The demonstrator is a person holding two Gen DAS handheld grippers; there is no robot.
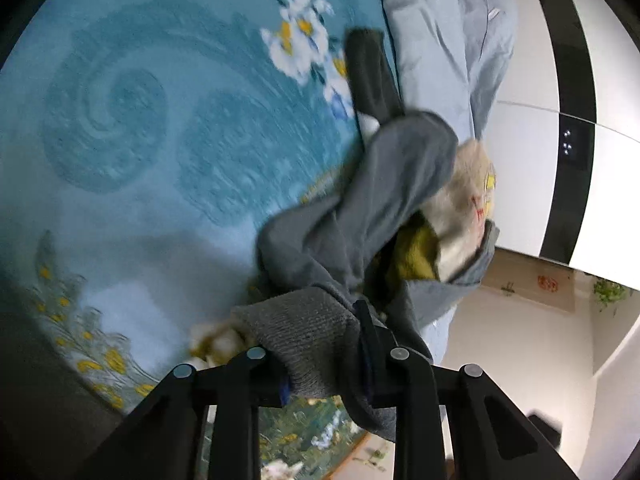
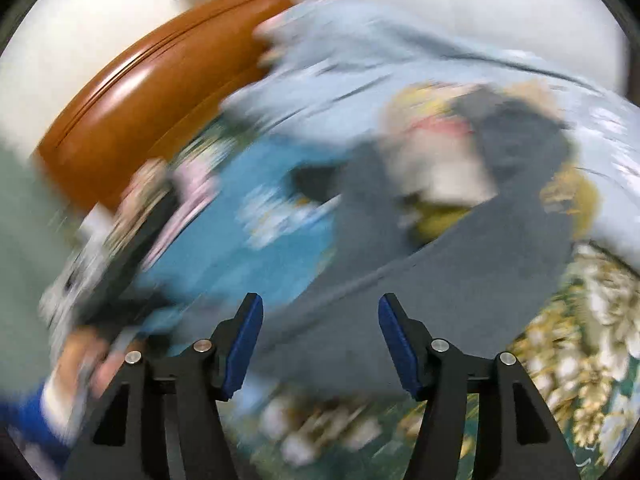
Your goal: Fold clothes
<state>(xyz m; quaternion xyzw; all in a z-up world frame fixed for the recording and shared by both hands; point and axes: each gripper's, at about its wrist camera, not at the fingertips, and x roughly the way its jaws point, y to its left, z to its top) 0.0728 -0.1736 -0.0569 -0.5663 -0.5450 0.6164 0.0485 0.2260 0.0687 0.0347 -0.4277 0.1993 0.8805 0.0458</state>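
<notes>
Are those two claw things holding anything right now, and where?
The left gripper pinches the grey garment by its ribbed cuff. The right gripper is open, empty.

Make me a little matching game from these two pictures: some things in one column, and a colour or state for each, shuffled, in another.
Things:
1. left hand-held gripper
2. right hand-held gripper
3. bedspread
4. headboard

States or colours:
A. brown wood
B. open, holding nothing
C. blue with swirls and white flowers
D. shut on the grey garment

Pairs: 1-D, 2-B, 3-C, 4-A
</notes>
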